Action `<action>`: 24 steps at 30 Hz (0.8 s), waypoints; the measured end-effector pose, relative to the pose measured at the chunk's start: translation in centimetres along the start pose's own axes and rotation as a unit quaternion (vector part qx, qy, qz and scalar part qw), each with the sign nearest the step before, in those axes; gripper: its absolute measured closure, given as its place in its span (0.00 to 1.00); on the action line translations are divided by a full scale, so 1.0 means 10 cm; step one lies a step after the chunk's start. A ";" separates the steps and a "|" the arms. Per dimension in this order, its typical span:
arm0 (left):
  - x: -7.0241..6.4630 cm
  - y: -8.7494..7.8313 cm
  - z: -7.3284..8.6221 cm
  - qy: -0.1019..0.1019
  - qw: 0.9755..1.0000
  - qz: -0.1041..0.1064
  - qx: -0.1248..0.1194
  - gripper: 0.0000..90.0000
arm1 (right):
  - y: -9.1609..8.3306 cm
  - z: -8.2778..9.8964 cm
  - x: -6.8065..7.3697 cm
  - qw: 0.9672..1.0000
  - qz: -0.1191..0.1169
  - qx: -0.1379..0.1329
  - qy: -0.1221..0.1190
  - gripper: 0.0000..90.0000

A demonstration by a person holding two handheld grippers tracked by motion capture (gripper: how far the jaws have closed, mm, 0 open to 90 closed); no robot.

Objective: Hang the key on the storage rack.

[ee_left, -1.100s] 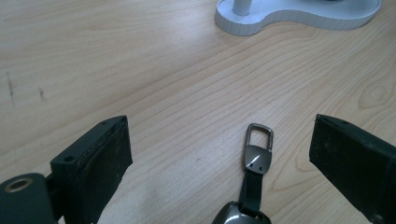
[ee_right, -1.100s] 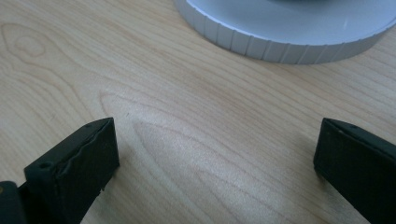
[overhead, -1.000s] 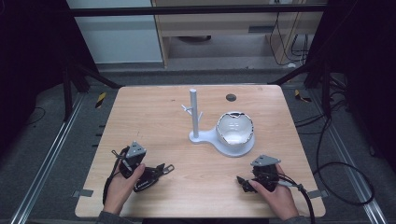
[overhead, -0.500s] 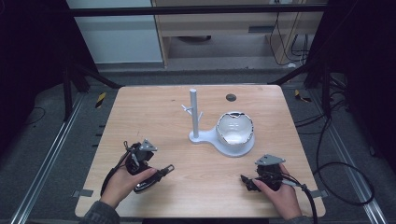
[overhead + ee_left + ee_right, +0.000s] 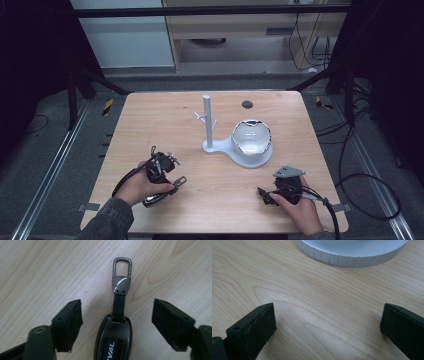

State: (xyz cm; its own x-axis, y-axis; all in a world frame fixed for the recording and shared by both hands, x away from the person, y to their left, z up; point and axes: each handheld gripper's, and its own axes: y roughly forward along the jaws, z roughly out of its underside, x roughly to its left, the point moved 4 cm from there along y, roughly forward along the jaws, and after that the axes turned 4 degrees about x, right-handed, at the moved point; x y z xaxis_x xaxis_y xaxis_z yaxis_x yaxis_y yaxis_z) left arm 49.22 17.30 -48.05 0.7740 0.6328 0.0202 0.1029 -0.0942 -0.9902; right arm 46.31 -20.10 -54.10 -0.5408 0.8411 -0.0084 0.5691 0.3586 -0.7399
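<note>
Left gripper (image 5: 117,322) hovering over the key fob (image 5: 113,337) near the front-left part of the table (image 5: 150,115), jaws having just been closing, standing apart on either side of the fob, pads not touching it. Fob lying flat, metal clip (image 5: 122,266) pointing away, bare wood all around. Right gripper (image 5: 328,327) resting near the front-right edge, jaws spread wide on nothing, just short of the white stand base (image 5: 352,255).
</note>
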 end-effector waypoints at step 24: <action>-0.04 0.15 -0.14 0.042 0.995 -0.010 0.092 0.67 | -0.01 0.01 0.02 1.000 -0.007 0.000 -0.002 0.01</action>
State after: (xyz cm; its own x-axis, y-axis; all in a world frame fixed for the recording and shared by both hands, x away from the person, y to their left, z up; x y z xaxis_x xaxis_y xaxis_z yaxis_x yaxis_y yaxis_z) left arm 49.89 15.83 -49.38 0.8234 0.5657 0.0445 0.0089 0.0655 -0.9978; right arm 46.06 -20.05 -54.10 -0.5517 0.8340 -0.0001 0.5610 0.3710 -0.7401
